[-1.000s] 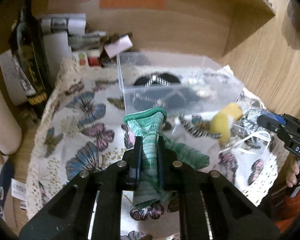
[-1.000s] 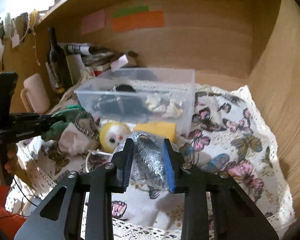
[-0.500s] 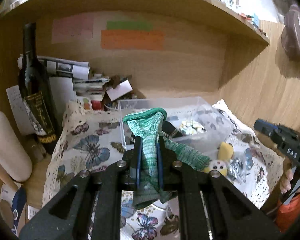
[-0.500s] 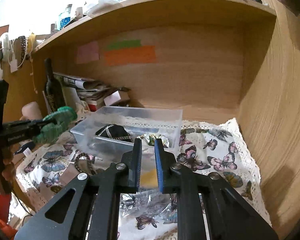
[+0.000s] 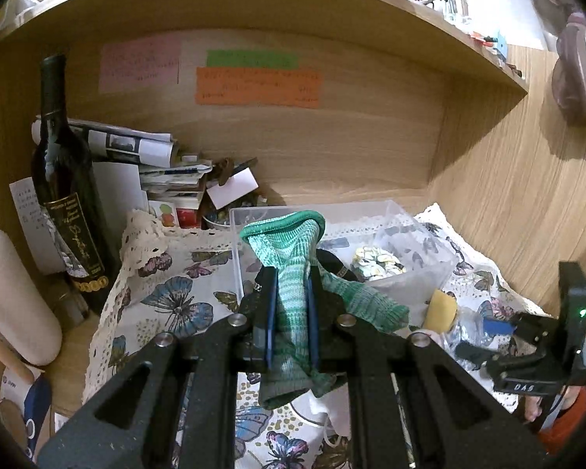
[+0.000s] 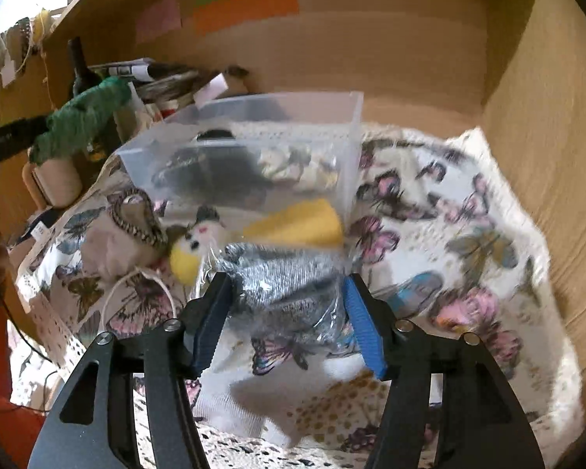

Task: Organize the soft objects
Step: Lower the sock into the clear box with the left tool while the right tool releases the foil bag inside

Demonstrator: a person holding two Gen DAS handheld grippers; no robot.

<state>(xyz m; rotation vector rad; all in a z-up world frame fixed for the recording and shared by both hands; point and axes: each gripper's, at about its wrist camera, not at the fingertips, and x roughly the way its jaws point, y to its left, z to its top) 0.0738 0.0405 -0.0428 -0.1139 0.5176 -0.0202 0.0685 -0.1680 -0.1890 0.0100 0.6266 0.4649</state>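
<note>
My left gripper [image 5: 291, 308] is shut on a green knitted sock [image 5: 293, 258] and holds it up in front of the clear plastic bin [image 5: 422, 273]; the sock also shows in the right wrist view [image 6: 86, 117]. My right gripper [image 6: 287, 312] is open, its blue pads on either side of a grey sock in a clear bag [image 6: 289, 285] lying on the butterfly cloth [image 6: 449, 215]. A yellow sponge [image 6: 297, 222], a yellow doll [image 6: 193, 246] and a pale bundle with a striped band [image 6: 129, 226] lie before the bin [image 6: 332, 117], which holds dark and patterned items.
A wine bottle [image 5: 66, 179], papers [image 5: 136, 144] and small clutter stand at the back left. A white mug [image 5: 11, 297] is at the far left. Wooden walls close in the back and right, with a shelf [image 5: 332, 11] above.
My right gripper shut and rose, then came back down and opened around the bagged grey sock. My left gripper lifted the green sock higher, above the cloth.
</note>
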